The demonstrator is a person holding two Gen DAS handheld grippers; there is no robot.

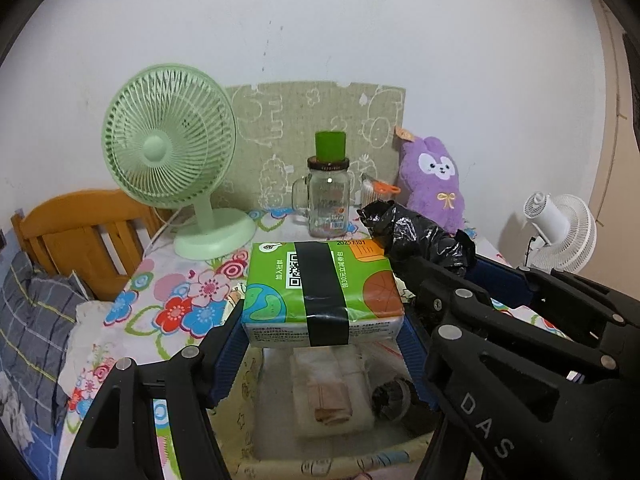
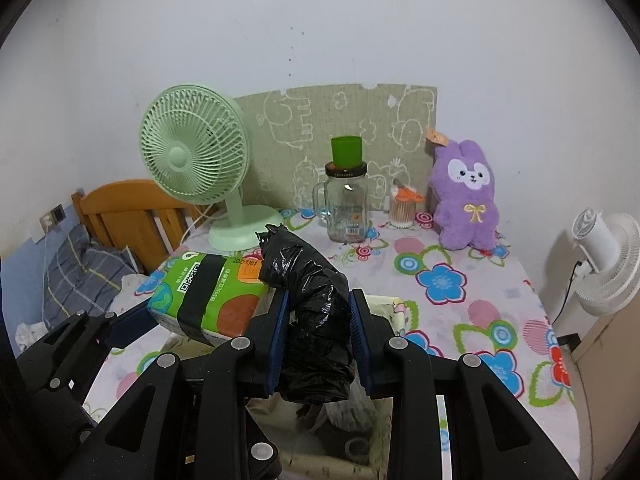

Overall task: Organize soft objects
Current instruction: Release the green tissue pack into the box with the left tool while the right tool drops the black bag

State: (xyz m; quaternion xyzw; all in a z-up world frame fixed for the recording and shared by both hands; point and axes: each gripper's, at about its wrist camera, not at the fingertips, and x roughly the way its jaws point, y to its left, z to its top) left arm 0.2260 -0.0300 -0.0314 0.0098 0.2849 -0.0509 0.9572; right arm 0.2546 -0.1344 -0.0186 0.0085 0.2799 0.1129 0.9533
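My left tongs (image 1: 322,344) hold the green plastic-wrapped tissue pack with a black tape band (image 1: 322,290), its ends pinched between my blue pads (image 1: 228,354). My right tongs (image 2: 318,338) are clamped narrow on a crumpled roll of black plastic bags (image 2: 316,308), which bulges out past both pads. Both loads hang just above the pale fabric storage bin (image 1: 256,412) at the near edge of the flowered tablecloth (image 2: 460,280); inside it I can see a folded white cloth (image 1: 332,388) and a small dark item I cannot make out.

The step in hand looks to be setting these two into the bin. To do it well I would lower the tissue pack level, so it lands flat on the folded cloth instead of tipping on one end, and open the pads only once it rests. The bag roll is slippery and springy, so I would bring it down into the free space on the right side, beside the pack, before letting go, or it may unroll over the rim. The two tongs sit close together, so I would release one at a time. The purple plush rabbit (image 2: 466,200) at the back, near the glass mug jar (image 2: 346,204), seems still to be sorted.
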